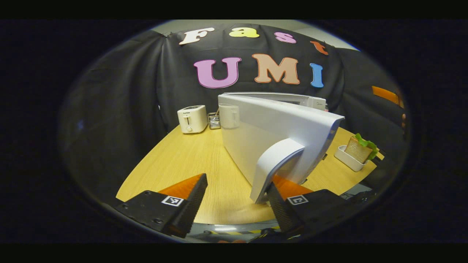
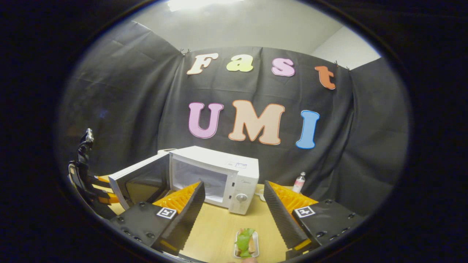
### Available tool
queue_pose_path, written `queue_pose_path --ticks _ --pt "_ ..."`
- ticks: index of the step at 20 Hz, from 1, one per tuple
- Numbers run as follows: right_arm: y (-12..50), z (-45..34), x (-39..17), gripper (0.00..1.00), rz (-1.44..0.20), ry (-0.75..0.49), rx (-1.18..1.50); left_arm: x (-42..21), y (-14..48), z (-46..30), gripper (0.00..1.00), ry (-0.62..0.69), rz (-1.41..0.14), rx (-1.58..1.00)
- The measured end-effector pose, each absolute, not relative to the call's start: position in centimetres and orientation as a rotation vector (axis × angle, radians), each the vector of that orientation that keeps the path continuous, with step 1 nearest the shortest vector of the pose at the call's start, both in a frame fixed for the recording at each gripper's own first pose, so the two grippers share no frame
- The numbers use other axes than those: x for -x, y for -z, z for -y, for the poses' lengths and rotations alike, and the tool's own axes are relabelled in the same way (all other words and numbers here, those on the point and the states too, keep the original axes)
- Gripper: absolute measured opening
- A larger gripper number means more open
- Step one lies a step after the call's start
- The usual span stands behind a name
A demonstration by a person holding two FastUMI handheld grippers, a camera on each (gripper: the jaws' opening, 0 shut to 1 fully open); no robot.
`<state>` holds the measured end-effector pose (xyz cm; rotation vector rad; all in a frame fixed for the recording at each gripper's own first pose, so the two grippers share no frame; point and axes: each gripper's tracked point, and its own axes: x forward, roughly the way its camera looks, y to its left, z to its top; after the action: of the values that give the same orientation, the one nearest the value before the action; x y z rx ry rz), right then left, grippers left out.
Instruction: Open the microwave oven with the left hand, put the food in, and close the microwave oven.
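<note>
Wooden table [image 2: 219, 226] bears open microwave [image 2: 219, 175]; white tray [image 2: 255, 243] holds sandwich [image 2: 244, 241]

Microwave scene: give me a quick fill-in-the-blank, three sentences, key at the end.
1. The microwave door stands ____.
2. The sandwich sits in a small white ____ on the table.
3. The white appliance at the table's far end, left of the door in the left gripper view, is a ____.

Missing words: open; tray; toaster
</note>
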<state>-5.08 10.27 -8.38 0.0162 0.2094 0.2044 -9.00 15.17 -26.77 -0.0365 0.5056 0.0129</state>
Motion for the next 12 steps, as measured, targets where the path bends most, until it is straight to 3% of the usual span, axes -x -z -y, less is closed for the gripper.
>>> queue_pose_path --ticks 12 --pt "12.1 -8.9 5.1 1.0 -0.302 -0.177 0.036 11.8 26.4 -14.1 0.88 0.015 -0.525 0.057"
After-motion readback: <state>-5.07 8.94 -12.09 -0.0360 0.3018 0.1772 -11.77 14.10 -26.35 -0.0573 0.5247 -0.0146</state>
